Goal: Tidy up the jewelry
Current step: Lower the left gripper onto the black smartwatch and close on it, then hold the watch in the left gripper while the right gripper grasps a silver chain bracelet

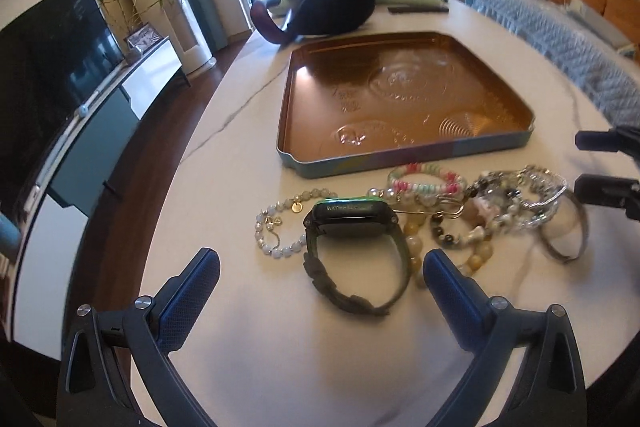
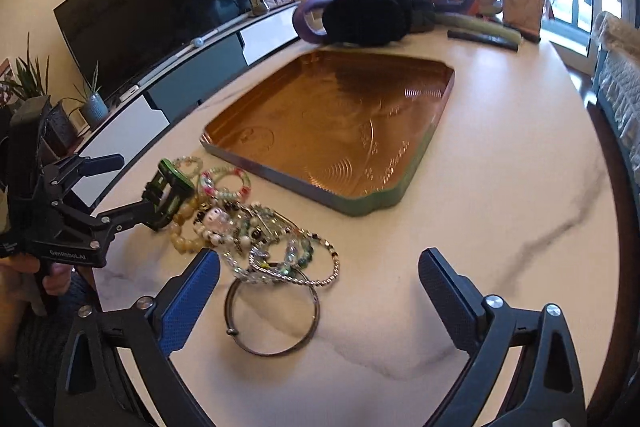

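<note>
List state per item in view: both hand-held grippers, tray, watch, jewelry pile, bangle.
left hand-held gripper: open, nothing held, watch ahead between the fingers
right hand-held gripper: open, nothing held
tray: empty, flat on the table
watch: on its side, strap looped, on the table
jewelry pile: tangled heap, outside the tray
bangle: lying flat, its far edge under the pile

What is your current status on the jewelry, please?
Left gripper open over green watch. Right gripper open by metal bangle. Jewelry pile on table, tray empty. Nothing in the way.
</note>
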### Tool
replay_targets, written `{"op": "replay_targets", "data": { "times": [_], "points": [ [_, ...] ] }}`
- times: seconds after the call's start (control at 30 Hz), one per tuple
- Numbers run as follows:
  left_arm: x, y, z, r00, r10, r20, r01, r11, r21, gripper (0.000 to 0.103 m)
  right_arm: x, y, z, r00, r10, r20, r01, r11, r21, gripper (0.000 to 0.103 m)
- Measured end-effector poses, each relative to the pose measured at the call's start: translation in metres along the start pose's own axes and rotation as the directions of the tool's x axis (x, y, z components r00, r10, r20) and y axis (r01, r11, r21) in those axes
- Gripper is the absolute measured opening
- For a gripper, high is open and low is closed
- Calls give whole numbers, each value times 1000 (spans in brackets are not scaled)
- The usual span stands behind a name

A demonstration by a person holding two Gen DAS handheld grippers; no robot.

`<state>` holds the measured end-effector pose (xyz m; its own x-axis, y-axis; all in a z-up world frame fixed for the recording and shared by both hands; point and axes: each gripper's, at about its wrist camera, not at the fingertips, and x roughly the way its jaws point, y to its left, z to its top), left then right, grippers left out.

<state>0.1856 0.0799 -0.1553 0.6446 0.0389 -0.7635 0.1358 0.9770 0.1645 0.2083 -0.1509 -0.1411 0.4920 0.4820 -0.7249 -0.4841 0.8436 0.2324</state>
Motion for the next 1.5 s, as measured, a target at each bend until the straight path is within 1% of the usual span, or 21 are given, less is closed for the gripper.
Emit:
{"op": "replay_targets", "data": {
  "times": [0.07, 0.17, 0.2, 0.23, 0.27, 0.3, 0.33, 0.4, 0.5, 0.6, 0.83, 0.9, 0.97, 1.03, 1.1, 1.17, 1.2, 1.23, 1.3, 1.4, 1.5],
  "points": [
    [7, 1, 3, 1000, -22, -4, 22, 1000, -14, 99, 8, -2, 2, 1000, 18, -19, -17, 1000, 7, 91],
    [16, 10, 4, 996, -93, -19, 91, 993, -75, 98, 14, -2, 3, 998, 41, -43, -41, 999, 6, 77],
    [21, 13, 4, 992, -118, -35, 114, 989, -98, 95, 18, -2, 2, 997, 37, -60, -37, 999, 3, 68],
    [22, 16, 4, 991, -119, -55, 112, 988, -106, 86, 19, -2, 0, 997, 32, -67, -32, 999, -7, 65],
    [25, 17, 4, 990, -123, -70, 115, 987, -112, 83, 19, 1, -1, 998, 17, -66, -19, 999, -29, 63],
    [29, 18, 4, 988, -132, -85, 121, 985, -122, 77, 19, 3, -2, 998, 10, -68, -13, 999, -49, 60],
    [29, 18, 4, 987, -130, -96, 118, 986, -121, 67, 18, 4, -3, 998, 17, -69, -20, 998, -54, 52],
    [31, 17, 3, 984, -142, -109, 129, 984, -124, 56, 16, 5, -3, 996, 54, -70, -57, 997, -44, 39],
    [30, 16, 0, 984, -137, -111, 124, 985, -116, 55, 14, 5, -4, 996, 52, -66, -55, 997, -51, 26],
    [26, 15, -3, 981, -161, -105, 148, 981, -124, 54, 7, 2, -3, 997, 59, -44, -61, 997, -39, 18],
    [22, 16, -5, 982, -159, -102, 146, 982, -122, 53, -7, 0, -1, 999, 33, 2, -33, 998, -50, 17],
    [21, 16, -6, 981, -163, -100, 151, 981, -122, 53, -11, 0, 1, 999, 26, 19, -25, 998, -52, 12],
    [19, 15, -6, 982, -168, -91, 156, 980, -120, 53, -10, -2, 1, 999, 40, 11, -39, 998, -52, 12],
    [17, 14, -7, 982, -167, -86, 157, 981, -114, 53, -10, -4, 0, 1000, 9, 7, -9, 999, -51, 13],
    [16, 13, -9, 982, -167, -87, 157, 982, -107, 53, -11, -7, -2, 1000, -7, 3, 7, 999, -52, 18],
    [16, 14, -9, 983, -167, -83, 157, 981, -110, 53, -15, -5, -5, 1000, -22, 13, 23, 997, -71, 29],
    [15, 15, -9, 983, -166, -81, 156, 981, -114, 53, -18, -2, -7, 999, -29, 25, 31, 996, -89, 38],
    [15, 15, -9, 983, -163, -79, 153, 981, -119, 53, -20, 1, -8, 999, -26, 31, 29, 994, -105, 43],
    [14, 16, -9, 984, -163, -71, 153, 980, -126, 53, -20, 10, -10, 999, -24, 28, 28, 988, -152, 44],
    [12, 19, -8, 983, -175, -48, 167, 976, -141, 53, -10, 21, -15, 997, -83, 2, 82, 972, -222, 45],
    [14, 22, -10, 979, -199, -54, 188, 968, -164, 53, -5, 26, -19, 993, -116, -6, 110, 956, -273, 45]
  ]
}}
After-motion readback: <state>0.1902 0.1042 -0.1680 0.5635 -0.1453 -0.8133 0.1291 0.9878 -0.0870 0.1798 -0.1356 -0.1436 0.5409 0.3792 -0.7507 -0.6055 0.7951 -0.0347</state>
